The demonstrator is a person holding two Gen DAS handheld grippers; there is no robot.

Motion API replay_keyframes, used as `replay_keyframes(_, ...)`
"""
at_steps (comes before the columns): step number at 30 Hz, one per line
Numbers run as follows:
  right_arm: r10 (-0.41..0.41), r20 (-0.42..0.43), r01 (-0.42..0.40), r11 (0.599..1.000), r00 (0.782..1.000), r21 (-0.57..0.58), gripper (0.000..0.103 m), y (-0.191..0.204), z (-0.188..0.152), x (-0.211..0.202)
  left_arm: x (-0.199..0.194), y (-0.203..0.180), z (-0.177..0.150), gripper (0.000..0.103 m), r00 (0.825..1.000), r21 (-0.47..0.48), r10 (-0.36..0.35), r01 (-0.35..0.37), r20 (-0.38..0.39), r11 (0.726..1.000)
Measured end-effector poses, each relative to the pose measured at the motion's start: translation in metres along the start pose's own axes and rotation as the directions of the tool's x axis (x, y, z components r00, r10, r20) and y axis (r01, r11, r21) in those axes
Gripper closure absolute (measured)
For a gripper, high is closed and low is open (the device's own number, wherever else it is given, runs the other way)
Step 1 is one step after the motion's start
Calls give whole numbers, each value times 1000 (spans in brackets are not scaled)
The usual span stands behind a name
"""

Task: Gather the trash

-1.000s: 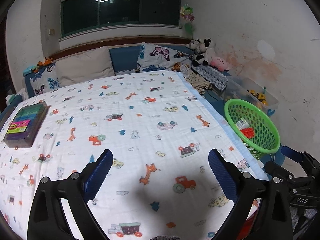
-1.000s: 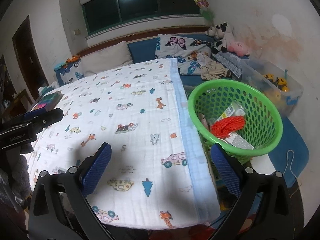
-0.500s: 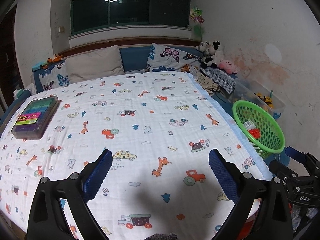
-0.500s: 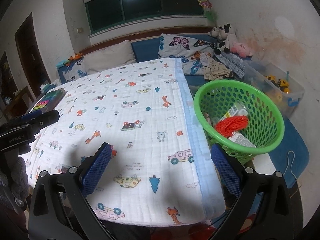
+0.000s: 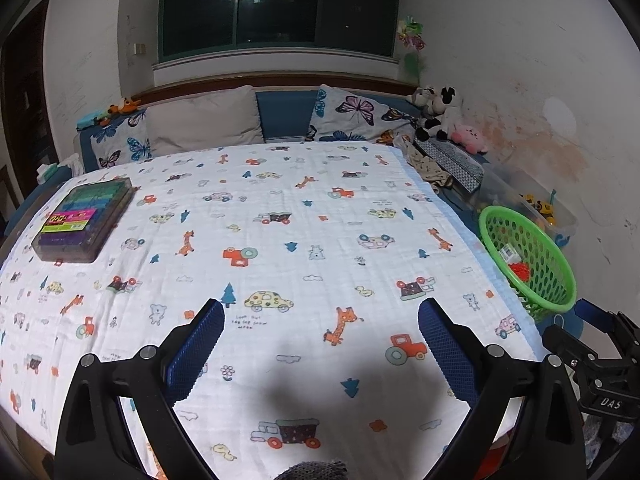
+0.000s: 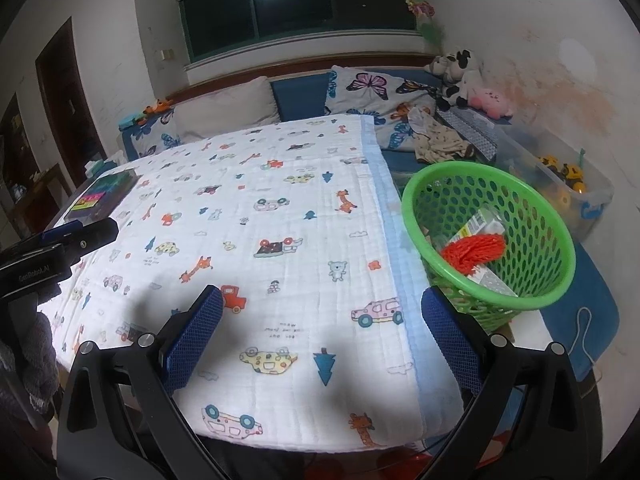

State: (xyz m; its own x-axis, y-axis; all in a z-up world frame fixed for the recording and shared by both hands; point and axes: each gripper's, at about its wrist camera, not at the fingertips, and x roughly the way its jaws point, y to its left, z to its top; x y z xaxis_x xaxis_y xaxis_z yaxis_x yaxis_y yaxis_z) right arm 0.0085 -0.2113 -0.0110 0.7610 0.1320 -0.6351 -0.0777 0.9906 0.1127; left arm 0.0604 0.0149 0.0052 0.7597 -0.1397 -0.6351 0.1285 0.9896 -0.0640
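Off to the left of the left tongs (image 5: 320, 334) and farther out on the bed (image 5: 304, 240), a clear box of coloured blocks (image 5: 86, 218) lies flat on the printed blanket. It looks rigid, smooth and fairly heavy for its size; whether it counts as trash I cannot tell. If it were lifted, I judge a grip across one short edge would be safest, since the lid looks slippery.

The left tongs stand wide apart with nothing between the blue pads, hovering above the blanket and touching nothing. No loose scrap shows on the blanket ahead of them.

The right tongs (image 6: 322, 328) are likewise spread wide and empty, held over the bed's near right corner. Just beyond and right of the right-hand pad, off the bed's edge, stands the green basket (image 6: 444, 192), apparently tilted. In it sit the collected pieces: an orange net bundle (image 6: 474, 254) resting against small printed packets (image 6: 482, 224). The net should be light, soft and easy to snag; the packets light and thin, best pinched by an edge. The basket is stiff but light plastic, and I judge its rim the place to hold. Collection looks largely done.
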Motion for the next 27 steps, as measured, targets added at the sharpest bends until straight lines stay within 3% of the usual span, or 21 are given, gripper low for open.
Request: replay_keyframes(27,7,-12,-7,1000,1000,-5,4,3,-3,5,1,7,-7,8,1000,1,25,-25,-8,1000)
